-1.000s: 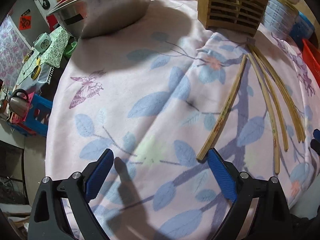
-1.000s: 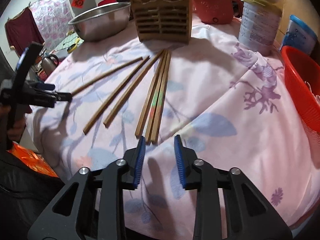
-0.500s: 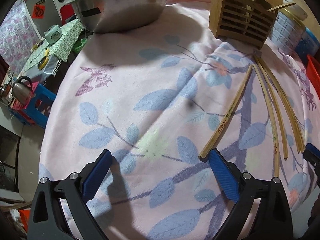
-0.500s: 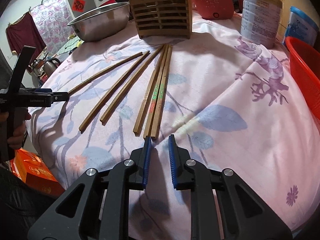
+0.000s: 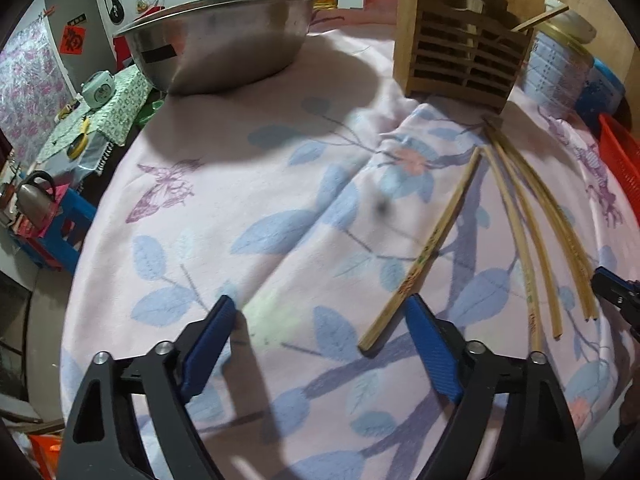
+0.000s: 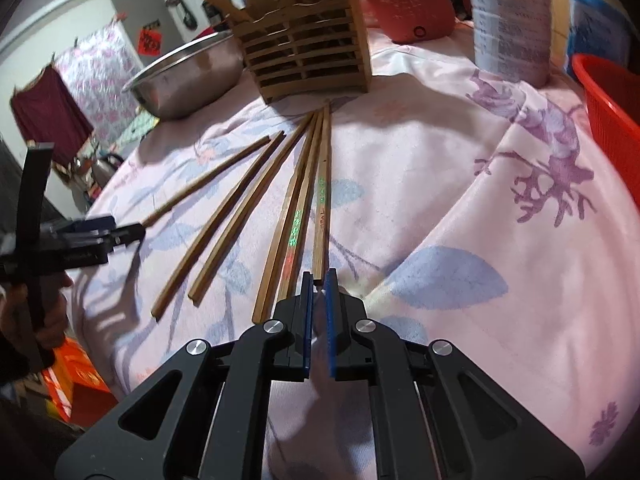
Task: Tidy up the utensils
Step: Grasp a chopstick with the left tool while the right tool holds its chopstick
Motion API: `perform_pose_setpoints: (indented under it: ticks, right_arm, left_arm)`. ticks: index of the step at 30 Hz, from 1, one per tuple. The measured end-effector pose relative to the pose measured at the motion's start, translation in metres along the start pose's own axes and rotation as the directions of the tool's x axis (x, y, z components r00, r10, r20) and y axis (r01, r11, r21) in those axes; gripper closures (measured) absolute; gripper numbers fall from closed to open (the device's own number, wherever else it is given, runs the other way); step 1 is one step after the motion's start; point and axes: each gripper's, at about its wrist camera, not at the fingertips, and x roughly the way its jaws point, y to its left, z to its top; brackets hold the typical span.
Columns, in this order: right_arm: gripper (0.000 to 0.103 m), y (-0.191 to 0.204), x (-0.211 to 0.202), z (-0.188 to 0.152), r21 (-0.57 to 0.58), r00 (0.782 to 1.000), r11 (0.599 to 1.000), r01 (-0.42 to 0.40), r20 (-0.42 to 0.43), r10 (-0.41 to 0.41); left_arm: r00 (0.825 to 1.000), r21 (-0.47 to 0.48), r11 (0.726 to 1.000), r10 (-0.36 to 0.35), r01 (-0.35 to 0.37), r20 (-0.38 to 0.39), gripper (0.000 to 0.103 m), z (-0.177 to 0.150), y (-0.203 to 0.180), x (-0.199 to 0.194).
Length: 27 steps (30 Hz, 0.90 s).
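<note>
**Right gripper pinches a chopstick end, left one stands wide**

We see a table under a pink cloth (image 5: 240, 184) printed with leaves. At its far side stands a steel bowl (image 5: 224, 48), and beside that a slatted wooden holder (image 6: 308, 52) with a few sticks upright in it. A red basket (image 6: 608, 108) sits at the right edge. A tin (image 6: 510, 24) and a red pot (image 6: 412, 8) stand behind, to the right of the holder.

Six chopsticks (image 6: 296, 220) lie flat on the cloth. They fan out from the foot of the holder toward us, far ends close together and near ends spread apart.

The left gripper (image 5: 320, 304) hangs low over the near side of the cloth. Its jaws have just been closing a little but stand wide. The near end of the left chopstick (image 5: 428, 244) lies between them, just beside the right pad. Neither pad presses on it.

The right gripper (image 6: 318, 276) is at the other side of the fan. Its jaws have just been closing, and only a sliver of gap shows. The tips pinch the near end of the right chopstick (image 6: 323, 188), which lies on the cloth.
</note>
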Motion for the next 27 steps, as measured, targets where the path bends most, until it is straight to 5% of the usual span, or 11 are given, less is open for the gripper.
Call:
perform_pose_setpoints:
  ticks: [12, 19, 27]
  right_arm:
    - [0.1, 0.008, 0.001, -0.007, -0.046, 0.994, 0.997, 0.066, 0.086, -0.062]
    - [0.1, 0.003, -0.023, 0.006, -0.047, 0.988, 0.996, 0.079, 0.135, -0.072]
    - [0.102, 0.002, -0.09, 0.064, -0.048, 0.947, 0.993, 0.106, 0.31, -0.086]
  left_arm:
    - [0.992, 0.123, 0.988, -0.101, 0.091, 0.077, 0.096, -0.009, -0.035, -0.007]
    - [0.99, 0.129, 0.987, -0.104, 0.091, 0.095, 0.098, 0.009, -0.039, -0.031]
    - [0.967, 0.08, 0.991, -0.127, 0.112, 0.22, 0.098, 0.06, -0.035, -0.105]
